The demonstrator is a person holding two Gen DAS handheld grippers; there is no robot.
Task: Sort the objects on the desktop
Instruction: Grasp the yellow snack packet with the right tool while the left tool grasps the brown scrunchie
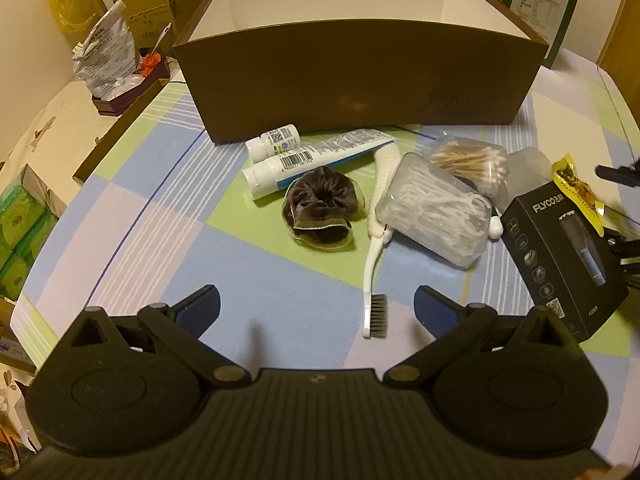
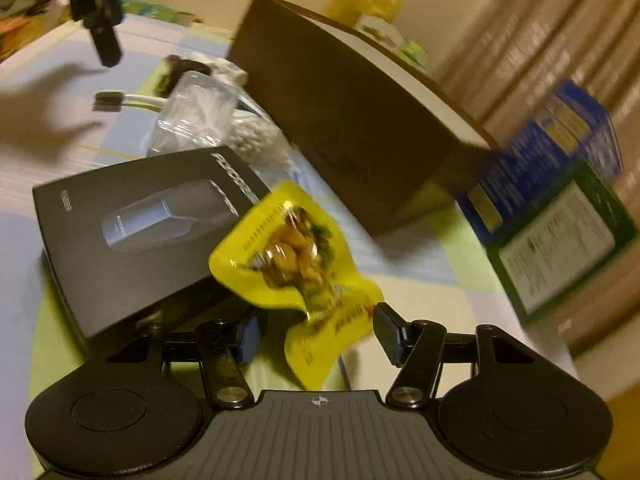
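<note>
A large brown box (image 1: pixel 360 76) with a white inside stands at the back of the checked cloth. In front of it lie a small white bottle (image 1: pixel 273 142), a white tube (image 1: pixel 316 160), a brown scrunchie (image 1: pixel 322 206), a white brush (image 1: pixel 378 236), a clear floss-pick box (image 1: pixel 434 210), cotton swabs (image 1: pixel 472 162) and a black Flyco box (image 1: pixel 564 256). My left gripper (image 1: pixel 316 306) is open and empty, hovering in front of the brush. My right gripper (image 2: pixel 316 336) has its jaws apart around a yellow snack packet (image 2: pixel 296 264), beside the Flyco box (image 2: pixel 140 232) and brown box (image 2: pixel 352 128). The packet also shows in the left wrist view (image 1: pixel 576 188).
Cardboard boxes, a foil bag (image 1: pixel 106 48) and a small purple tray (image 1: pixel 128 88) crowd the back left. Green tissue packs (image 1: pixel 20 232) lie at the left. Blue (image 2: pixel 544 152) and green-edged (image 2: pixel 560 240) boxes stand right of the brown box.
</note>
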